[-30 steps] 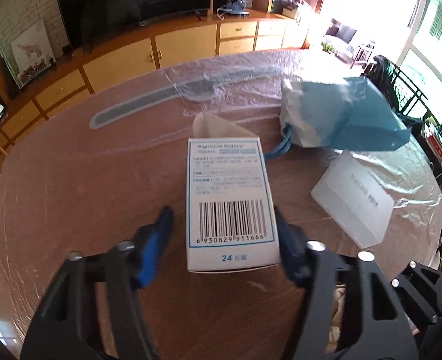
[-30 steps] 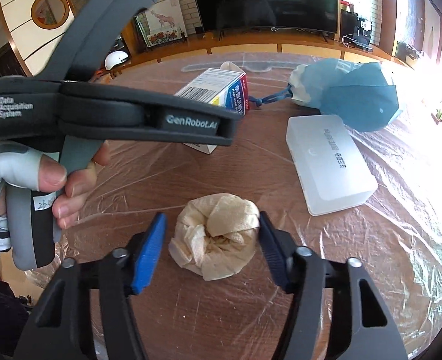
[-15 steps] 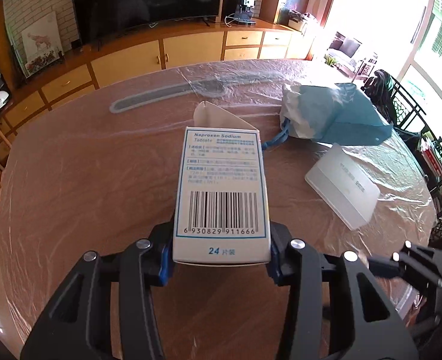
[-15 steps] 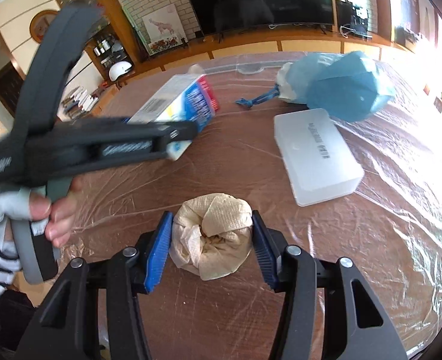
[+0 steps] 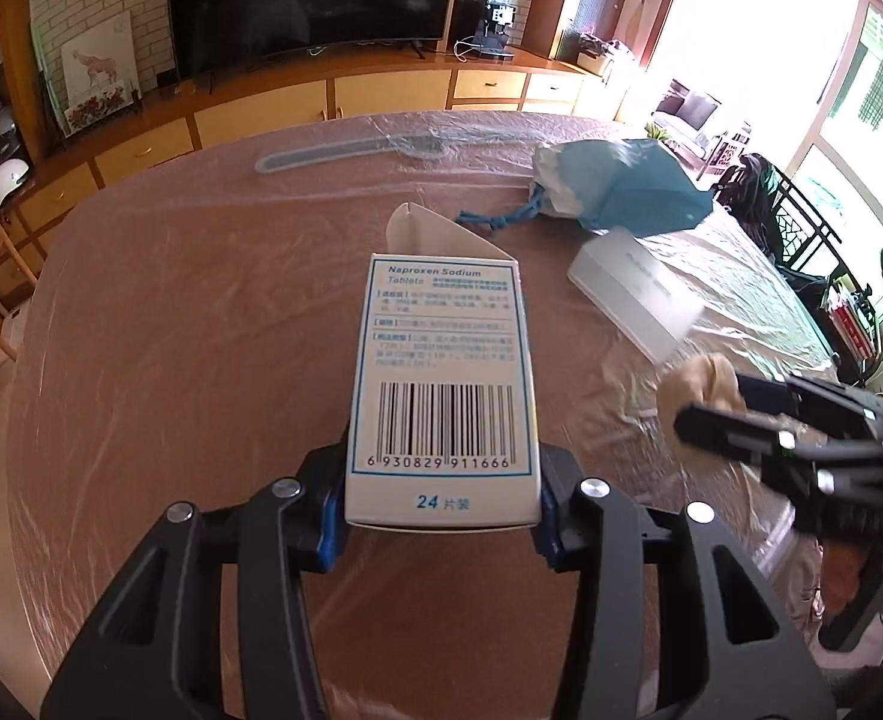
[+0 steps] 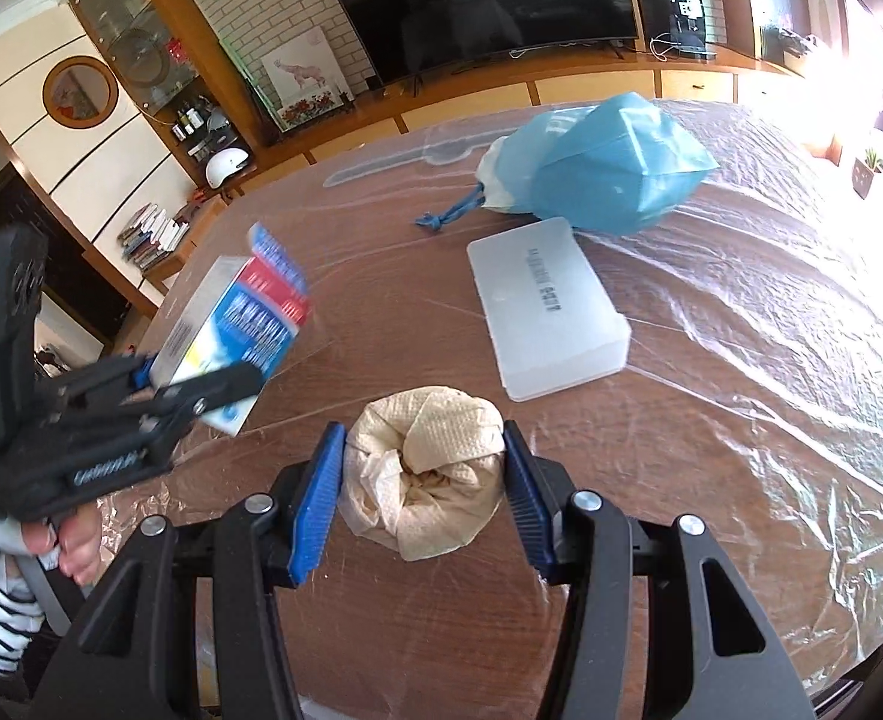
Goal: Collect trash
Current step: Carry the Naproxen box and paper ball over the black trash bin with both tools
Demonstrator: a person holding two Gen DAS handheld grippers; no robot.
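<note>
My left gripper (image 5: 438,516) is shut on a white medicine box (image 5: 441,396) with a barcode and an open end flap, held above the table. The box (image 6: 237,324) also shows in the right wrist view, blurred, in the left gripper (image 6: 201,384). My right gripper (image 6: 423,486) is shut on a crumpled beige paper wad (image 6: 426,480), its blue pads touching both sides. In the left wrist view the wad (image 5: 702,384) sits in the right gripper (image 5: 705,414) at the right.
The round wooden table (image 6: 711,450) is covered in clear plastic film. A blue trash bag (image 6: 597,174) with a drawstring lies at the far side, a translucent white plastic case (image 6: 546,306) in front of it. A TV cabinet (image 5: 321,102) stands beyond the table.
My left gripper closed on the medicine box and lifted it up and back. My right gripper closed on the paper wad and raised it slightly.
</note>
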